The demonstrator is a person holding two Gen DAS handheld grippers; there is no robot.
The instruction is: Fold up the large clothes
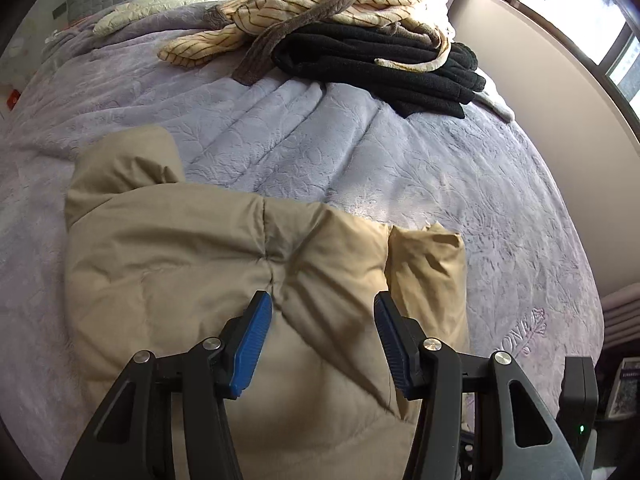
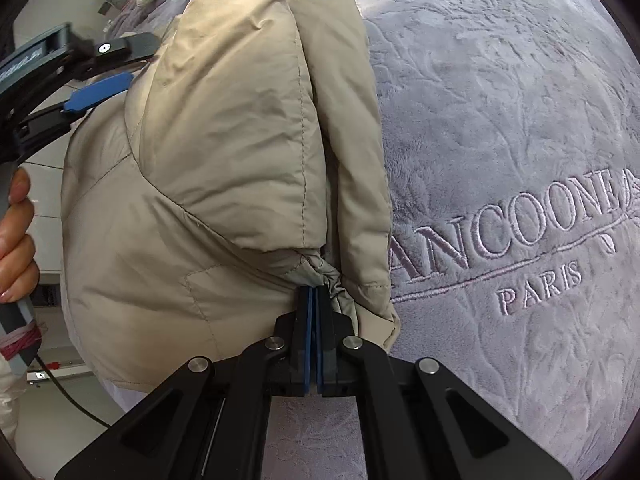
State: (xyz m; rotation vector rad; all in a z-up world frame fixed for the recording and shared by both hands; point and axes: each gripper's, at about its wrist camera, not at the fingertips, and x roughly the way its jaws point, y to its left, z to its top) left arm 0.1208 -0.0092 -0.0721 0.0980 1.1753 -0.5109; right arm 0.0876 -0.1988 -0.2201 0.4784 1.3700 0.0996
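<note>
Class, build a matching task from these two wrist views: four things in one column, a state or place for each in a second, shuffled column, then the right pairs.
Things
1. left gripper
2. right gripper
3. black garment
4. striped garment

States or places
A. folded, at the far side of the bed
B. shut on the beige jacket's cuff
C. open above the beige jacket
D. crumpled, partly on top of the black garment

Pairs: 1-C, 2-B, 3-A, 4-D
</note>
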